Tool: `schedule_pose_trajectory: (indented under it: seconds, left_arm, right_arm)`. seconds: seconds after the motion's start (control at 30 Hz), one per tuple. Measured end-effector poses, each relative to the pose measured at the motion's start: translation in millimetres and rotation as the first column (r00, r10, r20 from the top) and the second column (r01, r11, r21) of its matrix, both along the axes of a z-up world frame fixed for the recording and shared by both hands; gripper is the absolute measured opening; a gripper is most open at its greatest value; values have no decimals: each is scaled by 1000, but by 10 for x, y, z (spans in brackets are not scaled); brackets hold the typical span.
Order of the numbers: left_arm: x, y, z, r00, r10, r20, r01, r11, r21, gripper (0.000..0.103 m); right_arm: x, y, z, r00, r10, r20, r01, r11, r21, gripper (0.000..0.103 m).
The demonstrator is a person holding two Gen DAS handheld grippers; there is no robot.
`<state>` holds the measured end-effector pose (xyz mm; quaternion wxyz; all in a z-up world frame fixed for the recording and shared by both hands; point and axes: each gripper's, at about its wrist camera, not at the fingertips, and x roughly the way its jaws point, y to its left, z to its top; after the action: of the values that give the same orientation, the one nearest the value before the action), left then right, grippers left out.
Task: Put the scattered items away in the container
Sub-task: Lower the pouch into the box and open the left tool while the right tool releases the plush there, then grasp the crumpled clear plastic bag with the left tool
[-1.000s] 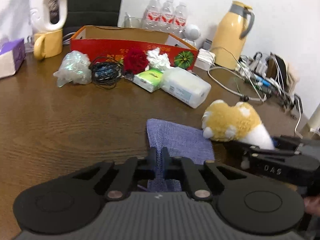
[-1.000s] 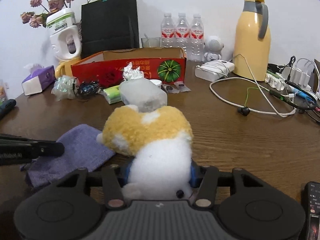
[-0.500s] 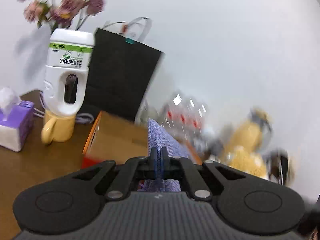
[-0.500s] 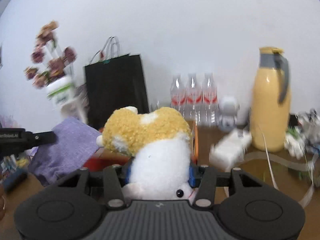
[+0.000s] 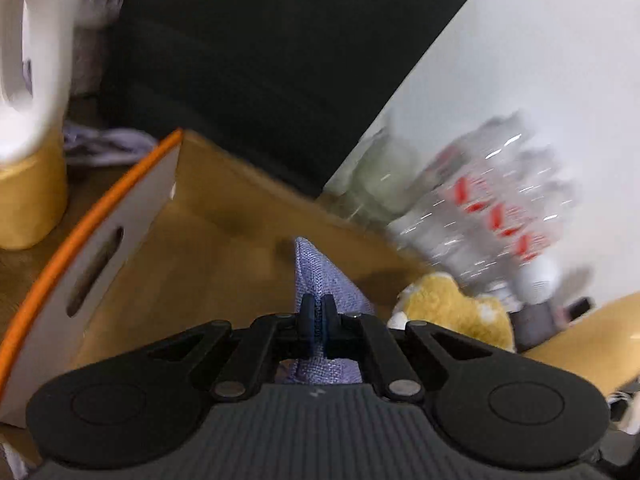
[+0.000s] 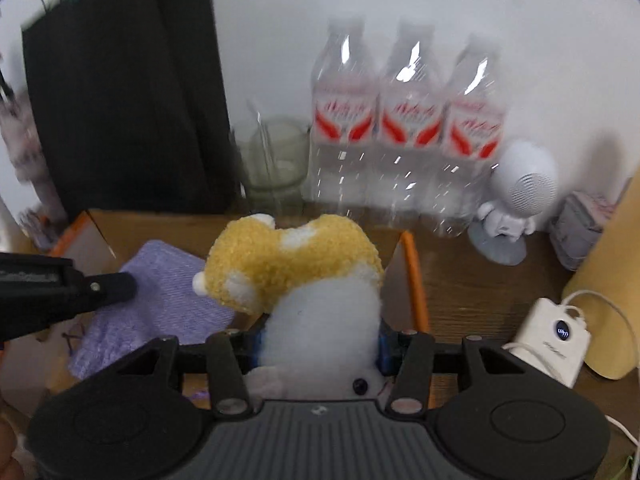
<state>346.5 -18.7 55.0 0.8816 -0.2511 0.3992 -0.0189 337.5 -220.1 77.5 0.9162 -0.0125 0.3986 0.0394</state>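
My left gripper [image 5: 319, 312] is shut on a purple knitted cloth [image 5: 316, 276] and holds it over the open cardboard box [image 5: 132, 216] with the orange rim. My right gripper [image 6: 320, 344] is shut on a yellow and white plush toy [image 6: 296, 276], held above the right end of the same box [image 6: 412, 264]. The cloth [image 6: 168, 304] and my left gripper [image 6: 116, 286] show at the left of the right wrist view. The plush [image 5: 452, 312] shows at the right of the left wrist view.
A black paper bag [image 6: 120, 100] stands behind the box. A glass [image 6: 276, 164], three water bottles [image 6: 408, 128] and a small white robot figure [image 6: 516, 200] line the wall. A white power bank [image 6: 552, 340] and a yellow jug [image 6: 612, 292] are at right. A yellow mug [image 5: 28, 196] stands left.
Both grippers have lifted their loads off the table and carried them forward over the box. The cloth and plush now hang above the box's inside.
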Motion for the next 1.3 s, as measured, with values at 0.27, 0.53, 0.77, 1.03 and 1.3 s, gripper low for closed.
schedule_pose_trajectory:
  seconds: [0.27, 0.53, 0.77, 1.03, 1.3]
  left_arm:
    - [183, -111, -255, 994, -78, -78, 86, 992, 92, 22]
    - [-108, 34, 65, 982, -191, 10, 184, 960, 211, 71]
    - [-467, 328, 134, 979, -198, -59, 206, 922, 328, 87]
    - [-954, 364, 401, 978, -203, -45, 201, 872, 446, 102]
    - [-1640, 375, 620, 968, -230, 97, 159, 868, 470, 103]
  right_arm:
    - [338, 67, -252, 997, -14, -81, 9, 998, -55, 61]
    - [146, -103, 42, 998, 25, -58, -24, 1000, 9, 67]
    - [-150, -154, 243, 991, 71, -113, -57, 991, 124, 67]
    - [-685, -43, 407, 994, 67, -89, -57, 992, 109, 80]
    - [-1338, 6, 487, 998, 62, 6, -62, 991, 116, 84]
